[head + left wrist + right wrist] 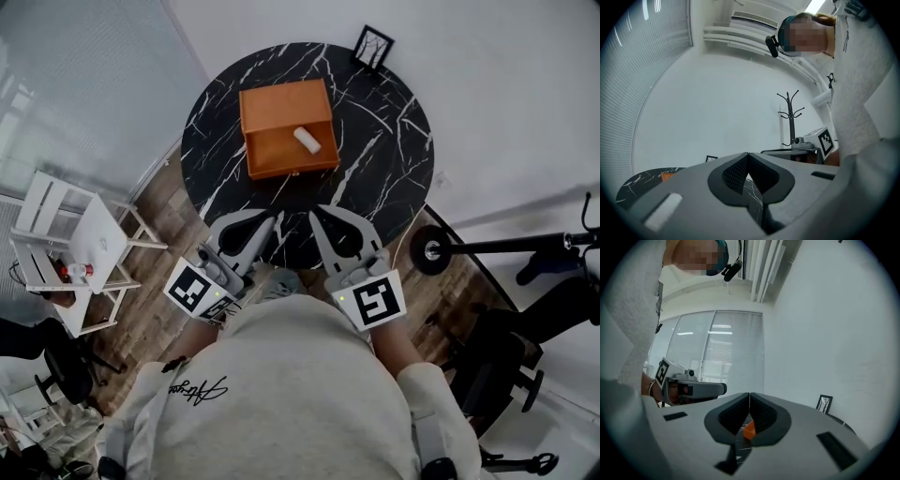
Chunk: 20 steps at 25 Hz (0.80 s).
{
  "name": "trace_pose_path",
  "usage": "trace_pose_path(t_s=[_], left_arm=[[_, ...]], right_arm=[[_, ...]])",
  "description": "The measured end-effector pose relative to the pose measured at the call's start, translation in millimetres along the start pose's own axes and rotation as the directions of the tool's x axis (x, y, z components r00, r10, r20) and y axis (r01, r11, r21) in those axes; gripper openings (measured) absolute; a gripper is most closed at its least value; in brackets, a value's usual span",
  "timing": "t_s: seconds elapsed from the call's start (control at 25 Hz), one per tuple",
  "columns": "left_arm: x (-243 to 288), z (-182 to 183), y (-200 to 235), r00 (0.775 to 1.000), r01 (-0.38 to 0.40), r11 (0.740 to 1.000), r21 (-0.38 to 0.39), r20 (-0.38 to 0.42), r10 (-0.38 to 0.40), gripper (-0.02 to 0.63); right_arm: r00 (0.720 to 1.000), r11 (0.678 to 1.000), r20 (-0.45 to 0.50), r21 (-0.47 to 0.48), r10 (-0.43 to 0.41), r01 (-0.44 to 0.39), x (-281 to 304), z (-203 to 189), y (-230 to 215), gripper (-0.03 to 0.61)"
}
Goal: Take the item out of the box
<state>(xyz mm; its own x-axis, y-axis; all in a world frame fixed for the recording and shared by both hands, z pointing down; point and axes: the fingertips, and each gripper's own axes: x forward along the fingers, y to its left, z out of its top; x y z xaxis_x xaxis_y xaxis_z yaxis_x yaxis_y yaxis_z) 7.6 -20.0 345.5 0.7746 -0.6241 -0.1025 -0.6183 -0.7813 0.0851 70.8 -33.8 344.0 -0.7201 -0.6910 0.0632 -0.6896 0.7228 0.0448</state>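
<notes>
Item (pixel 307 139): white cylinder lying inside the open orange box (pixel 272 155), right of the box's centre, long axis diagonal. Left gripper (pixel 271 218) and right gripper (pixel 314 215): jaws closed, empty, both short of the box's near wall. The right gripper is judged nearer.

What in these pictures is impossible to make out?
Item: head view, too small to identify; just a white oblong.
Box: right gripper view, only an orange sliver shows; the jaws cover the rest.
Frame: head view, its picture is too small to read.
</notes>
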Motion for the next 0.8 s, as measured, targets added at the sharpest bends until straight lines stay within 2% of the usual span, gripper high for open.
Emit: trace_pose_path(t_s=[0.8], left_arm=[[22.0, 2.8, 85.0, 0.999, 0.042, 0.999, -0.018, -0.014, -0.042, 0.002]], right_arm=[[0.999, 0.999, -0.014, 0.016, -0.051, 0.051, 77.3, 1.8, -32.8, 0.009]])
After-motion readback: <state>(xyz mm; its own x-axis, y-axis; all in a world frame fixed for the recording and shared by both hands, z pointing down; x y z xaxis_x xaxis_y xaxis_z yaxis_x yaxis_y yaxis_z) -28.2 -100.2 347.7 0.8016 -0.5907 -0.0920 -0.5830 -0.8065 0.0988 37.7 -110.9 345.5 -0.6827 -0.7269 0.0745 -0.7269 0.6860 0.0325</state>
